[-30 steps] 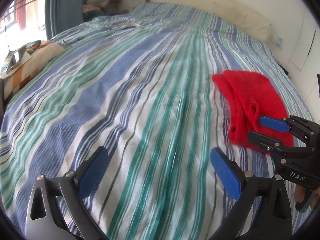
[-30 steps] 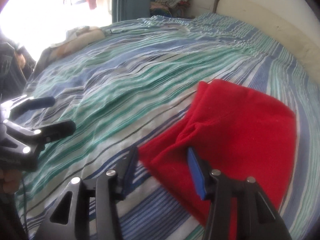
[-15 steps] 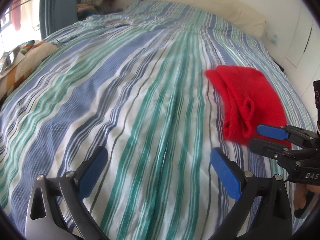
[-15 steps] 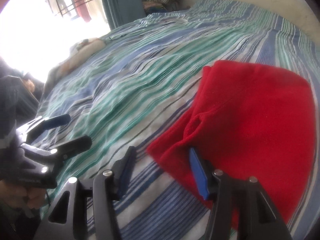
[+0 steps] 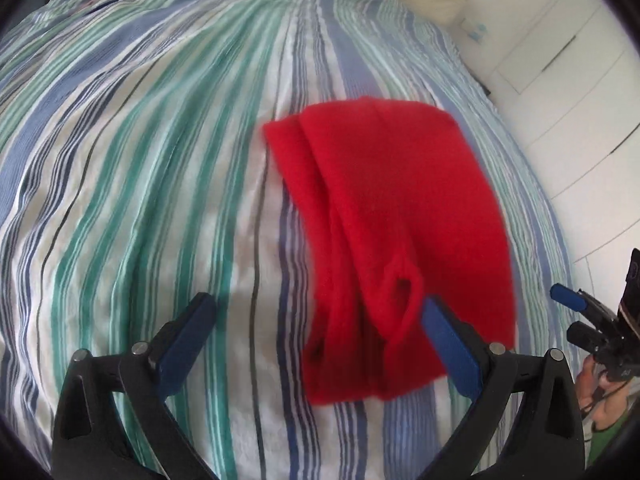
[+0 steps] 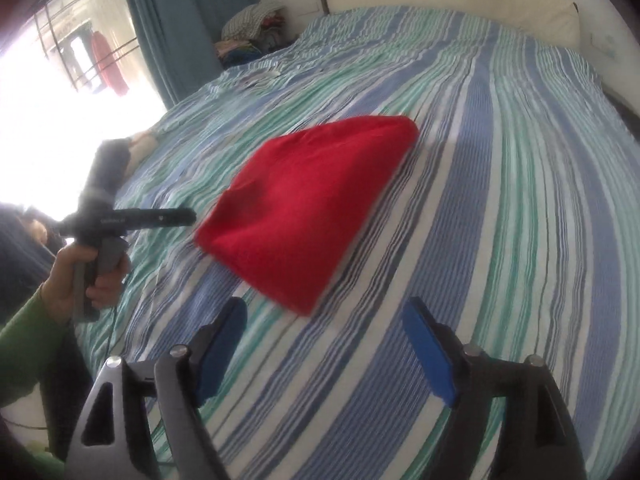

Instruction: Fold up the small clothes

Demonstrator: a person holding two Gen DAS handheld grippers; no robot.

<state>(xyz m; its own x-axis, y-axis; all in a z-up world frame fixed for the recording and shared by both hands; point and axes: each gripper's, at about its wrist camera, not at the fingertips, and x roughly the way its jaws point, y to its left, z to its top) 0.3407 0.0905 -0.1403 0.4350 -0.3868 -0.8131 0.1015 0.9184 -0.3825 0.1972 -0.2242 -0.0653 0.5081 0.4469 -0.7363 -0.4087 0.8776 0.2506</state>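
Left wrist view: folded red fleece garment (image 5: 392, 232) at twelve o'clock on striped bedsheet (image 5: 140, 160); left gripper (image 5: 316, 328) and right gripper (image 6: 324, 340) both spread apart, empty.

Two wrist cameras, both low over the bed and looking toward its head.

The left wrist view looks steeply down on the striped bedspread (image 5: 132, 184) from close above, with the red garment (image 5: 384, 216) just beyond the left gripper (image 5: 316, 336) and white cupboard doors (image 5: 560, 80) on the right. The right wrist view sits further back and right of the garment (image 6: 316, 200), facing up the bed and leftward to the curtain (image 6: 176, 28) and window (image 6: 60, 80). Both views share the garment, the bedspread (image 6: 500, 184) and the headboard (image 6: 440, 4). Each catches the other tool: the right gripper (image 5: 576, 316) at far right, the left gripper (image 6: 176, 216) at left.
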